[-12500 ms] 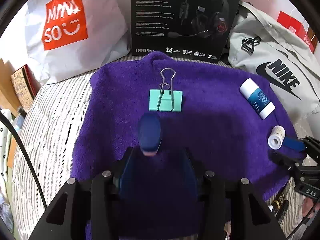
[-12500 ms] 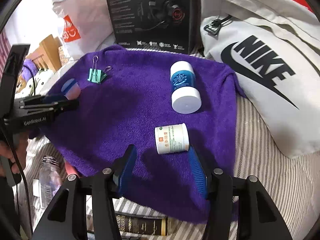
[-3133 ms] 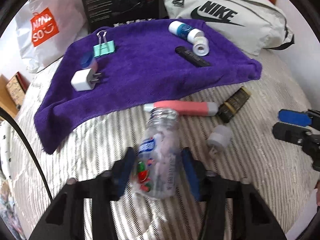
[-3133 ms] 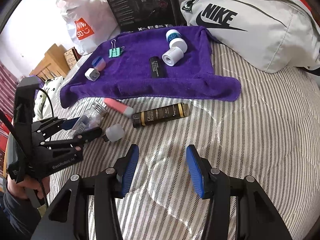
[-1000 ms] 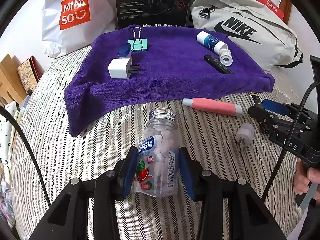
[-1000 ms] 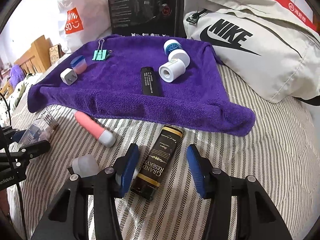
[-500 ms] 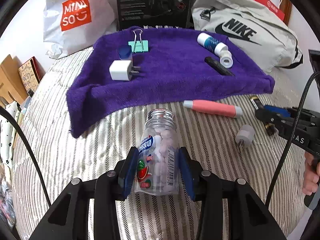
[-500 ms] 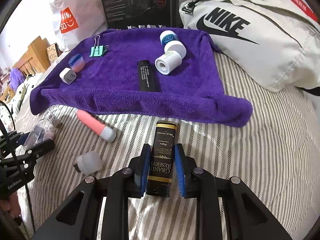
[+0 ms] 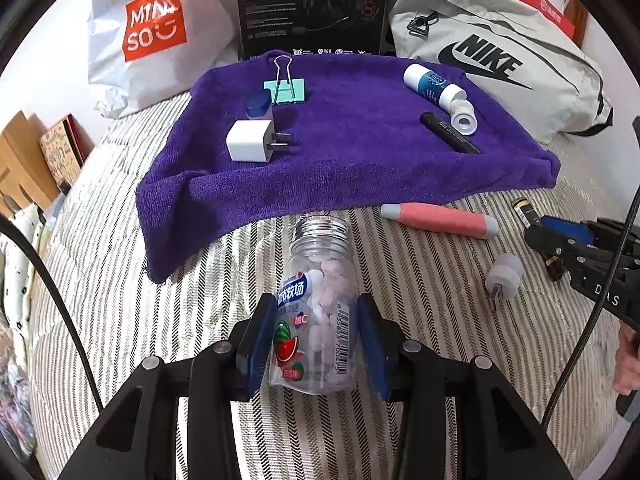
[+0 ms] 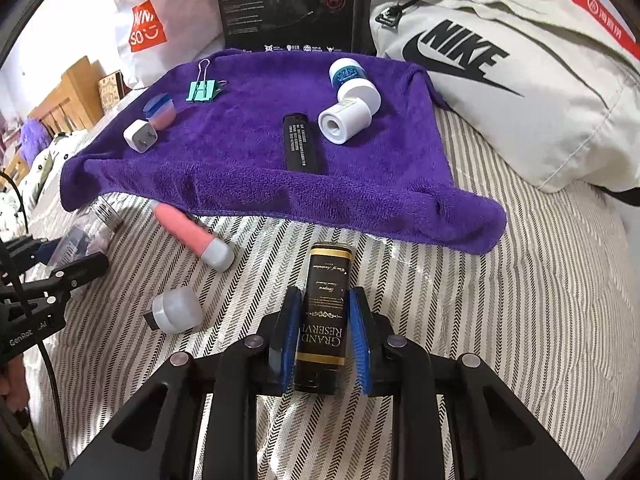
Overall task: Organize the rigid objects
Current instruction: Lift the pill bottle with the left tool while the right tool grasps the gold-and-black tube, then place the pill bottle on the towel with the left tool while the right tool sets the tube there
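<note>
The left hand-held gripper [image 9: 316,336] pinches a clear candy bottle [image 9: 316,308] (watermelon label, barcode) above the striped bed [image 9: 400,420]. The right hand-held gripper [image 10: 322,340] is clamped on a black tube [image 10: 324,320] printed "GRAND RESERVE". Just ahead of both lies the purple towel [image 10: 256,168], carrying a white charger [image 9: 250,146], teal binder clip [image 9: 285,89], black stick [image 10: 301,144] and white jars [image 10: 346,120]. Between the grippers rest a pink tube [image 10: 192,236] and grey cap [image 10: 176,308]. Beyond: a "MINISO" bag [image 9: 154,24] and "NIKE" bag [image 10: 500,72].
</note>
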The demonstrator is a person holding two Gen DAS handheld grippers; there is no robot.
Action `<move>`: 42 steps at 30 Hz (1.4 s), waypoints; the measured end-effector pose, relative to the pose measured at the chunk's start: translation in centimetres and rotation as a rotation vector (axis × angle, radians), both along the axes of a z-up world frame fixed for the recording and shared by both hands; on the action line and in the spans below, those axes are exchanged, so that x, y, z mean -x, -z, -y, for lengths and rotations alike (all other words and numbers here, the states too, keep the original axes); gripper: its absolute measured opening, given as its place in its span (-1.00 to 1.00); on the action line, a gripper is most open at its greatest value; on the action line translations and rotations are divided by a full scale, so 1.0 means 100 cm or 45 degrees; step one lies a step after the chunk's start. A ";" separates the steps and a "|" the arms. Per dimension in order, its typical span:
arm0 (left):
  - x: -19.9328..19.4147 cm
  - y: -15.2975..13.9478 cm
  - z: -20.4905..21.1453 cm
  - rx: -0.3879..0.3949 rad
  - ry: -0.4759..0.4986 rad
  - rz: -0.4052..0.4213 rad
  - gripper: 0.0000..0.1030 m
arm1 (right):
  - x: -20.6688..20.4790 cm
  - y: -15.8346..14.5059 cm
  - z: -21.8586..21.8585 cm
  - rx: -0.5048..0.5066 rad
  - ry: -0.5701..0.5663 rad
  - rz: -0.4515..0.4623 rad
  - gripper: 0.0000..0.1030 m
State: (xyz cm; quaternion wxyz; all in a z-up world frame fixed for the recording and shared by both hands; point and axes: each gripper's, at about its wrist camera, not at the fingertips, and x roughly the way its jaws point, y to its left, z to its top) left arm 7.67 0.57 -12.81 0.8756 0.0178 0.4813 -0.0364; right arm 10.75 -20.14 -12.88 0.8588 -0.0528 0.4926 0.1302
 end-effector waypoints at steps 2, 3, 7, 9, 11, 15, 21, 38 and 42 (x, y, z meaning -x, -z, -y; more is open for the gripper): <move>-0.001 -0.002 -0.002 0.005 0.013 -0.018 -0.23 | 0.000 -0.002 0.004 -0.029 -0.010 -0.033 -0.53; 0.000 -0.003 -0.003 0.000 0.010 -0.014 -0.23 | 0.001 -0.004 0.005 -0.044 -0.010 -0.035 -0.53; 0.004 -0.013 -0.013 0.045 -0.020 0.006 -0.23 | 0.006 -0.016 0.012 -0.080 -0.012 -0.025 -0.53; 0.005 -0.018 -0.017 0.071 -0.021 0.018 -0.23 | 0.008 -0.022 0.015 -0.091 -0.011 -0.011 -0.53; 0.005 -0.024 -0.018 0.065 -0.019 0.032 -0.23 | 0.008 -0.028 0.016 -0.100 -0.015 0.000 -0.53; 0.001 -0.035 -0.021 0.063 -0.016 0.059 -0.23 | 0.007 -0.041 0.018 -0.118 -0.021 0.029 -0.53; -0.012 -0.049 -0.022 0.069 -0.009 0.093 -0.23 | -0.002 -0.053 0.019 -0.139 -0.032 0.056 -0.53; -0.071 -0.059 -0.016 0.076 0.023 0.113 -0.23 | -0.061 -0.060 0.014 -0.158 -0.050 0.052 -0.53; -0.087 -0.056 -0.010 0.067 0.038 0.104 -0.23 | -0.080 -0.052 0.012 -0.122 -0.050 0.017 -0.53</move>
